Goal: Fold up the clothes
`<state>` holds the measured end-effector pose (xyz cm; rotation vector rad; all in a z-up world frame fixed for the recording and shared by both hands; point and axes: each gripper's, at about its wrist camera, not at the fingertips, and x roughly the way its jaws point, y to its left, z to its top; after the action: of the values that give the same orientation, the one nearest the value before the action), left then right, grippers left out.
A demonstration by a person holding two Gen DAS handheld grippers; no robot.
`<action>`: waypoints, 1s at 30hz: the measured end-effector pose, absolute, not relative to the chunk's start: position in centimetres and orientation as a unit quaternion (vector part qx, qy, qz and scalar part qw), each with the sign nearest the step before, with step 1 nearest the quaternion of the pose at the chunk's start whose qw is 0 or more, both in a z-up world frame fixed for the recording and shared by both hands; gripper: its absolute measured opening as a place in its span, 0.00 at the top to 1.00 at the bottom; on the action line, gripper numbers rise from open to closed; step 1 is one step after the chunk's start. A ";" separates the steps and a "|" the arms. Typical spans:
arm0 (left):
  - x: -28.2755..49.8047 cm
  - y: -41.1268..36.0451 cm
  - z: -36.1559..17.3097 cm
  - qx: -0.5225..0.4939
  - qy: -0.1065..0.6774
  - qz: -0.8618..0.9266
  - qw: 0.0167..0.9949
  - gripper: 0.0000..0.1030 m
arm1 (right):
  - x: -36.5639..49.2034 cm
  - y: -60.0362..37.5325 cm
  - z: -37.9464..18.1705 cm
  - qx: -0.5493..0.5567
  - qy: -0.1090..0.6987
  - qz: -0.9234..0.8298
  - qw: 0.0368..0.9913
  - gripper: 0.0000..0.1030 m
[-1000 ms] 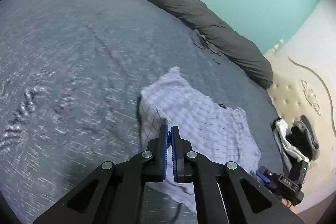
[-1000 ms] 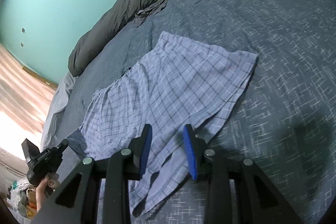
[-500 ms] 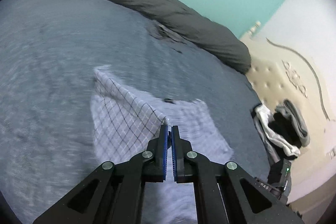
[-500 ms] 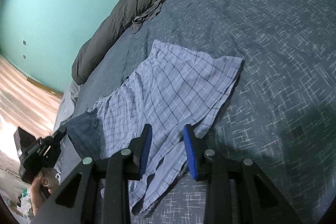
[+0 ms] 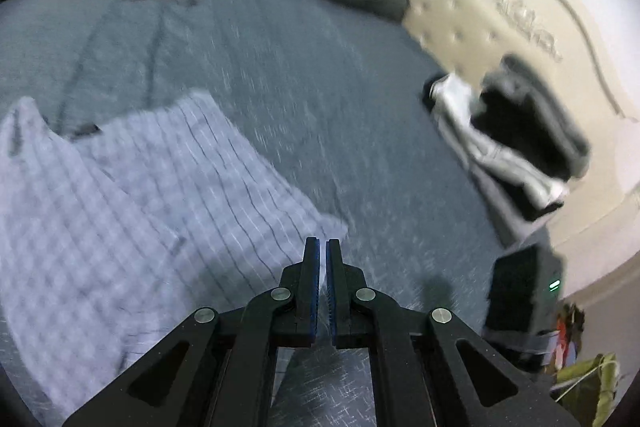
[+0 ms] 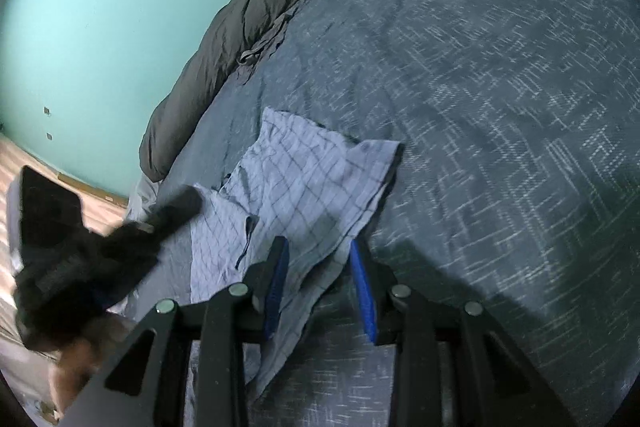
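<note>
The checked shorts point(image 6: 308, 187) lie doubled over on the bed point(image 6: 500, 107), one layer on another; the left claw point(image 5: 322, 267) is pinched nearly together on nothing I can see, the right claw point(image 6: 320, 271) spread apart above the near hem, placed to catch it

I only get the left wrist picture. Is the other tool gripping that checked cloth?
Observer: No. The right tool is open, with the near edge of the checked cloth lying between its fingers.
Visitor: What lies beyond the cloth on that side?
Observer: A strip of wooden floor below the wall.
Visitor: Who is holding my tool?
Observer: A hand, blurred, grips the left tool from below.
</note>
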<state>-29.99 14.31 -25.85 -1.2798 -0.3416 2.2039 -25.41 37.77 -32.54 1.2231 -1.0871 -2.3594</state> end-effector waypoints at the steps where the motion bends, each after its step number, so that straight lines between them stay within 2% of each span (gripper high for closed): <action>1: -30.0 14.4 -26.1 -0.479 -0.131 0.821 0.280 0.97 | -25.4 38.0 -32.6 0.422 -0.376 -0.814 0.135 0.69; 11: -31.3 3.7 -24.6 -0.459 -0.151 0.857 0.181 0.97 | -26.3 36.6 -32.5 0.428 -0.371 -0.810 0.157 0.64; 16: -32.3 -1.9 -24.9 -0.460 -0.136 0.867 0.133 0.95 | -27.3 33.8 -31.8 0.427 -0.356 -0.811 0.182 0.55; 22: -34.5 -5.2 -25.4 -0.461 -0.124 0.872 0.111 0.89 | -29.0 30.1 -31.4 0.433 -0.324 -0.818 0.199 0.54; 24: -35.3 -6.1 -25.5 -0.462 -0.121 0.872 0.106 0.83 | -29.6 29.0 -31.5 0.438 -0.311 -0.819 0.201 0.54; 30: -37.7 -7.8 -25.7 -0.464 -0.119 0.872 0.098 0.78 | -31.1 26.5 -31.4 0.443 -0.276 -0.827 0.211 0.54</action>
<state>-37.73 -7.79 -25.72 -1.3733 -0.3516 2.5824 -31.06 26.46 -31.39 1.2314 -0.7673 -2.2976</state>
